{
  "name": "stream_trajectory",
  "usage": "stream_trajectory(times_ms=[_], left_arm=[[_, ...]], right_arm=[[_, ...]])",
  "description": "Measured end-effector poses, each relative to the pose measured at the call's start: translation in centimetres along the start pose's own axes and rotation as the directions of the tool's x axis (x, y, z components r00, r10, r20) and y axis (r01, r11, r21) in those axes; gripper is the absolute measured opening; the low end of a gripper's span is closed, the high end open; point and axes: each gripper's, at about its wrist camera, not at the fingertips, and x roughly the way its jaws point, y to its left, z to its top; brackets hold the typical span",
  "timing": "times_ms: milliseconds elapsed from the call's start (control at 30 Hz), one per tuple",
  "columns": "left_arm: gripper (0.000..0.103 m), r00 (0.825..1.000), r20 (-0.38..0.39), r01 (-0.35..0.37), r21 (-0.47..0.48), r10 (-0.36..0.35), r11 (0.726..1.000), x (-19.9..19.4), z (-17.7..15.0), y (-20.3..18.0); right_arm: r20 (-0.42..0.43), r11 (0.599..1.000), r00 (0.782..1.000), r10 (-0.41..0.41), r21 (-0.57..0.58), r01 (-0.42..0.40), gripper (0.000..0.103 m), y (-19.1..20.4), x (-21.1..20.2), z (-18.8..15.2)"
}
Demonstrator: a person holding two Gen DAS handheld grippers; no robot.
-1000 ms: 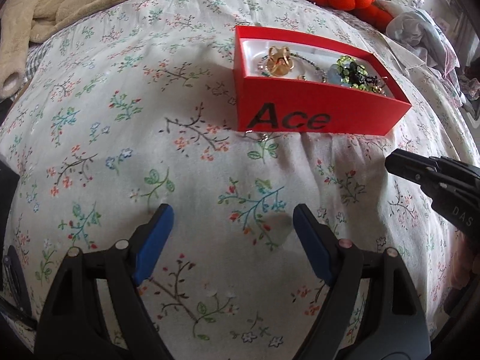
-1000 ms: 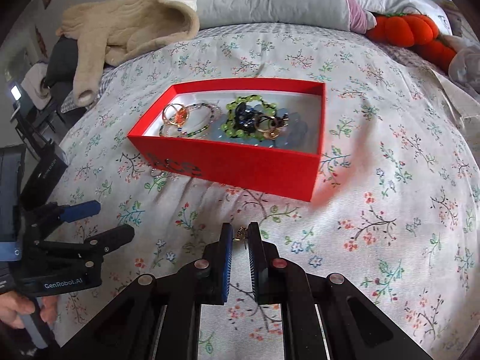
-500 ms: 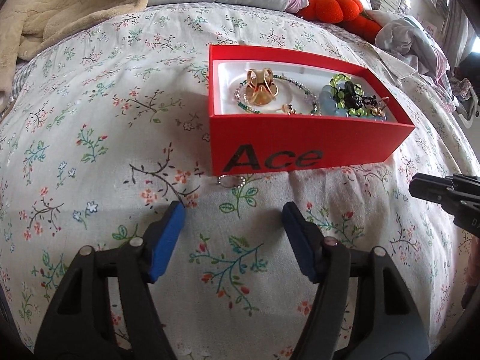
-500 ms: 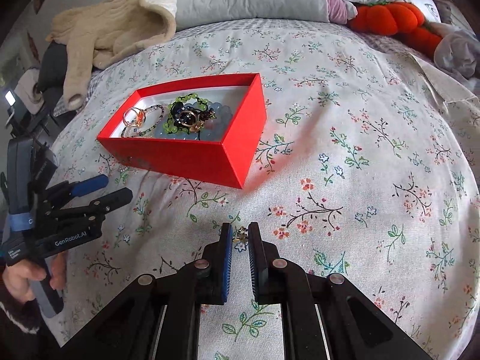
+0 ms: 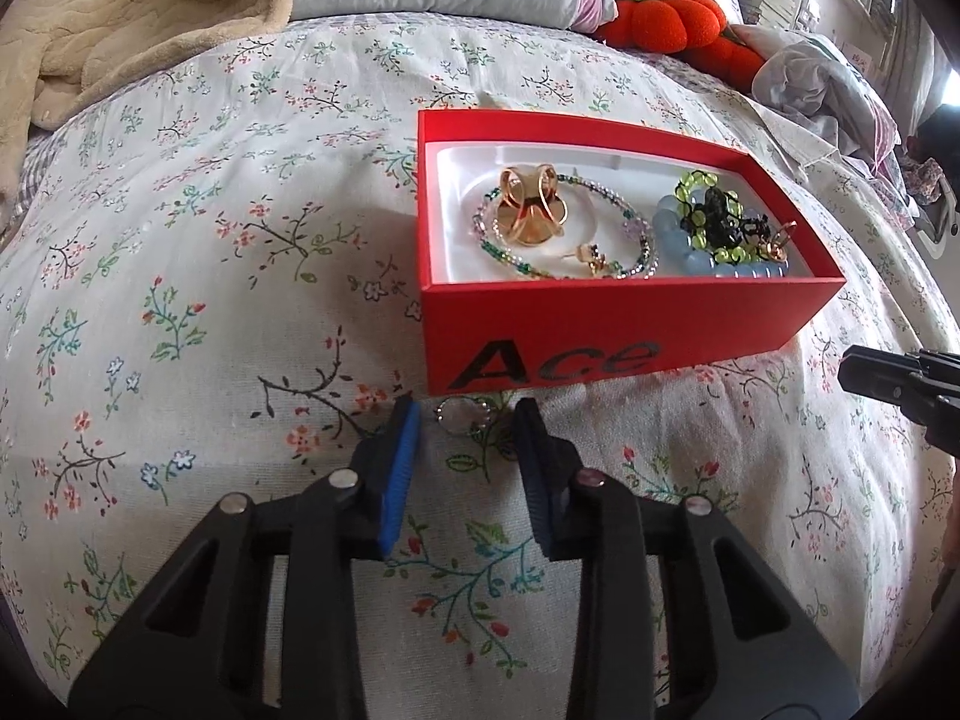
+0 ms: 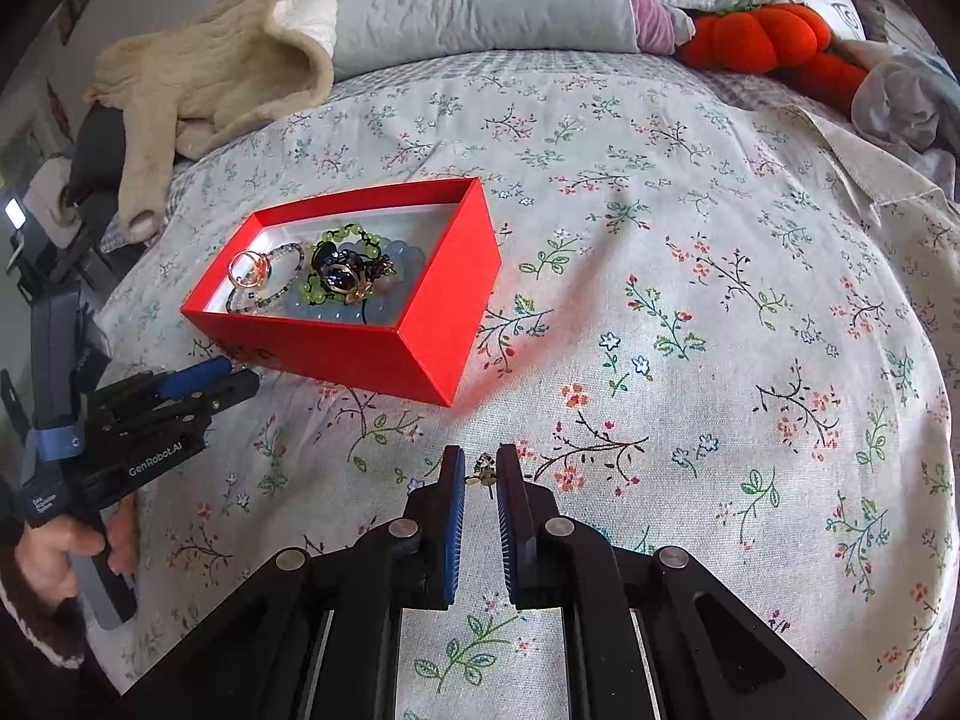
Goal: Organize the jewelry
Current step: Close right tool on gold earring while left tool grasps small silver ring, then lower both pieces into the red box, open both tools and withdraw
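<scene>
Left gripper (image 5: 465, 420) is spread, straddling one silver ring (image 5: 459, 417) on the bedspread (image 5: 180, 300), just beside the red box (image 5: 600, 324). Right gripper (image 6: 481, 468) is clenched on one small gold earring (image 6: 483, 471), held well apart from the box. Risk: the thin ring sinks into soft fabric, so the pads could pinch cloth or flick it under the box wall. Box count (tangled, approximate): two beaded bracelets, one blue bracelet, one gold ring.
</scene>
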Motion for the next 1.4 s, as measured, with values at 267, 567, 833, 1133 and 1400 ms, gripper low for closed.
stream_trajectory(times_ms=[267, 567, 833, 1133, 1400], left_arm=[[0.021, 1.0, -0.012, -0.02, 0.021, 0.02, 1.0, -0.3, -0.1, -0.2], [0.021, 1.0, -0.011, 0.012, 0.007, -0.012, 1.0, -2.8, -0.2, -0.6], [0.021, 0.994, 0.088, 0.059, 0.035, -0.061, 0.998, -6.9, 1.5, -2.5], [0.021, 0.991, 0.116, 0.067, 0.024, -0.07, 0.997, -5.2, 4.1, -4.2], [0.021, 0.994, 0.098, 0.051, -0.002, -0.051, 0.999, -3.1, 4.8, -4.3]], right_arm=[[0.023, 1.0, 1.0, -0.006, -0.004, 0.006, 0.01, 0.3, -0.7, 0.2], [0.044, 1.0, 0.999, 0.006, -0.011, -0.006, 0.01, 0.9, -1.6, 0.6], [0.089, 0.999, 0.995, 0.036, -0.019, -0.035, 0.01, 2.1, -2.5, 1.8], [0.12, 0.998, 0.991, 0.051, 0.023, -0.054, 0.011, 2.7, -2.5, 3.6], [0.116, 0.998, 0.992, 0.049, 0.033, -0.053, 0.011, 2.6, -1.8, 4.0]])
